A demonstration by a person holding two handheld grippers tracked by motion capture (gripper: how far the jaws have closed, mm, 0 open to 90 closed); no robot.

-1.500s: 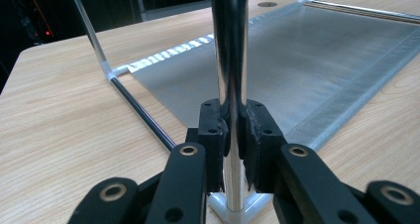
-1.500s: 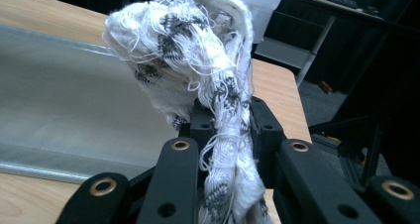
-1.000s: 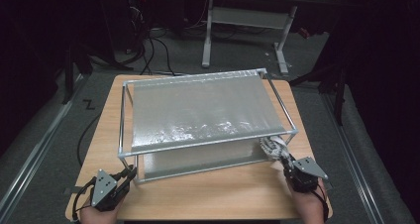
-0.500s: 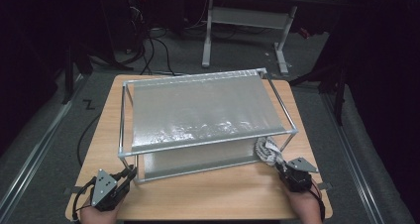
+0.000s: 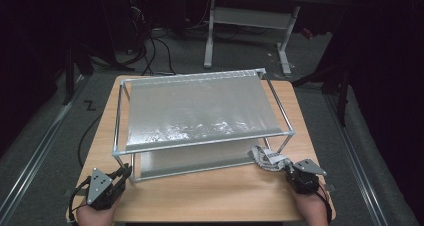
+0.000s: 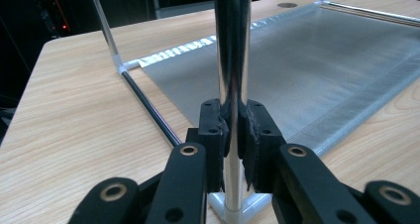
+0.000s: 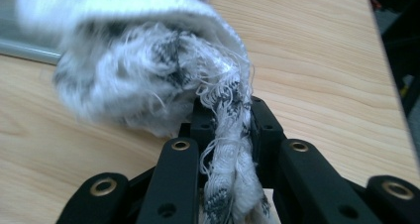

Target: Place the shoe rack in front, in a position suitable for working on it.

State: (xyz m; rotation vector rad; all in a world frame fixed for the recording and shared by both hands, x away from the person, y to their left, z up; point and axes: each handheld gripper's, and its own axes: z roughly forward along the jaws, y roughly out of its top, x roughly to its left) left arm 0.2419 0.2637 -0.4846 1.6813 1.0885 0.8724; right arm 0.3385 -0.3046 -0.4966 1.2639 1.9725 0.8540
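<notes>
We hold a frayed white-and-black woven cloth (image 7: 148, 80) pinched tight in our right gripper (image 7: 229, 116), just above the light wooden table (image 5: 210, 196) by the near right corner of the silver metal-tube rack (image 5: 200, 111). Our left gripper (image 6: 233, 130) is clamped on the rack's shiny upright corner post (image 6: 233, 50).

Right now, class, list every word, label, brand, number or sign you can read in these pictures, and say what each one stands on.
None: no readable word, label, brand or number appears in these views.
The dark pattern on the white cloth held by the right gripper is woven patterning, not lettering.
The metal post clamped by the left gripper is bare.
A dark zigzag mark on the grey floor is no certain letter.
</notes>
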